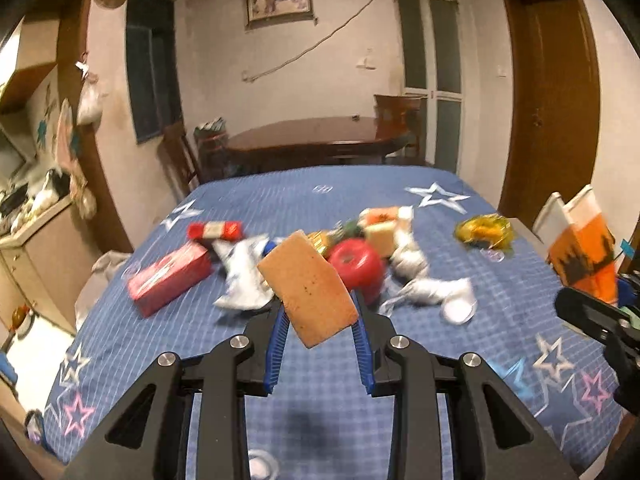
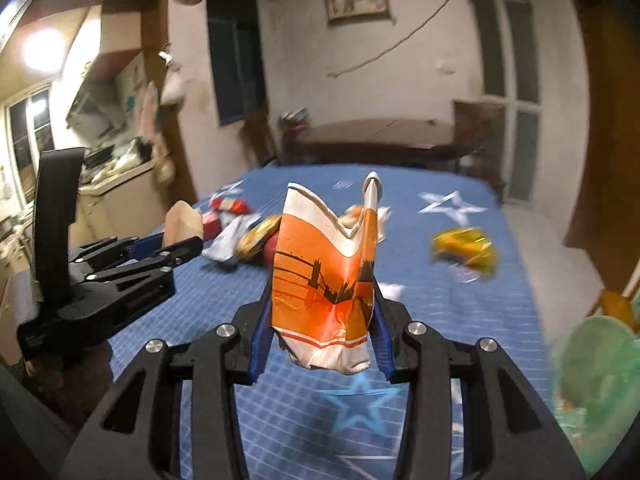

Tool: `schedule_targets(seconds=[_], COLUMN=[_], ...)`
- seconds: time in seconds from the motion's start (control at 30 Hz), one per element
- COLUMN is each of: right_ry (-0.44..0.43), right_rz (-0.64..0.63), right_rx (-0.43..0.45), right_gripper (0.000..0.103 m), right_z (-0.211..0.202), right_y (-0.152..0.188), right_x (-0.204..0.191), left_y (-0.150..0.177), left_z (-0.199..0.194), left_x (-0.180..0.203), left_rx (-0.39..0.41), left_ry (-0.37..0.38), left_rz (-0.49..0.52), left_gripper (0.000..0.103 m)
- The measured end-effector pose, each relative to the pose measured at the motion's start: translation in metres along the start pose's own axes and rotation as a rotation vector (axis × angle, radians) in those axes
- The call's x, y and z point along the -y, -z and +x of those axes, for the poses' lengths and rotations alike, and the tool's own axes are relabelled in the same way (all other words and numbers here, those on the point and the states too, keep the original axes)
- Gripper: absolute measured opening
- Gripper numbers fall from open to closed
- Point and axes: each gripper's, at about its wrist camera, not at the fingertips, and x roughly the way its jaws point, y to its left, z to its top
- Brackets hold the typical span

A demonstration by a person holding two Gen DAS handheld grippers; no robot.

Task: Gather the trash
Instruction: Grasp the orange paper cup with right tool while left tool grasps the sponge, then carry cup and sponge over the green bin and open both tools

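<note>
gripping a tan sponge-like slab point(image 1: 308, 286) w/ our left gripper point(image 1: 320, 322), blue pads point(image 1: 277, 354) clamped on its lower sides, slab tilted and lifted above the blue star-print tablecloth point(image 1: 400, 360). our right gripper point(image 2: 320, 326) is clenched on a crumpled orange-and-white paper carton point(image 2: 326, 280) w/ a bridge drawing, top torn open, also held up off the cloth.

rest of the trash sits in a loose heap mid-table: red box point(image 1: 170, 282) at left, red-wrapped roll point(image 1: 216, 231) behind it, crumpled white wrappers point(image 1: 244, 276) just beside the box, red round thing point(image 1: 357, 266) right behind the slab, another orange-white carton point(image 1: 384, 224) farther back, clear plastic cup point(image 1: 458, 304) on its side near the white scraps. yellow crinkly wrapper point(image 1: 484, 232) lies apart toward the right edge.

in the right wrist view we see the left gripper point(image 2: 166, 246) off to the left w/ the slab point(image 2: 184, 222); a green plastic bag point(image 2: 592, 384) shows low right, blurred. a dark wood table point(image 1: 316, 136) and a chair point(image 1: 396, 112) stand behind.
</note>
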Motion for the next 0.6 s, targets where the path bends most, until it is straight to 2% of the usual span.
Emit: schedule_targets(seconds=[0.2,0.6], right_ry=[0.084,0.204], right_rz=[0.024,0.040], right_rx=[0.063,0.125], right_gripper=[0.040,0.040], right_z=[-0.021,-0.044], right_y=[-0.001,0.000], right_x=[0.022,0.051], left_y=[-0.027,-0.055], left_z=[0.003,-0.004], left_x=[0.036,0.090], left_rx=[0.069,0.129], left_ry=[0.001,0.055], left_rz=[0.029,0.080], left_gripper=[0.032,0.032])
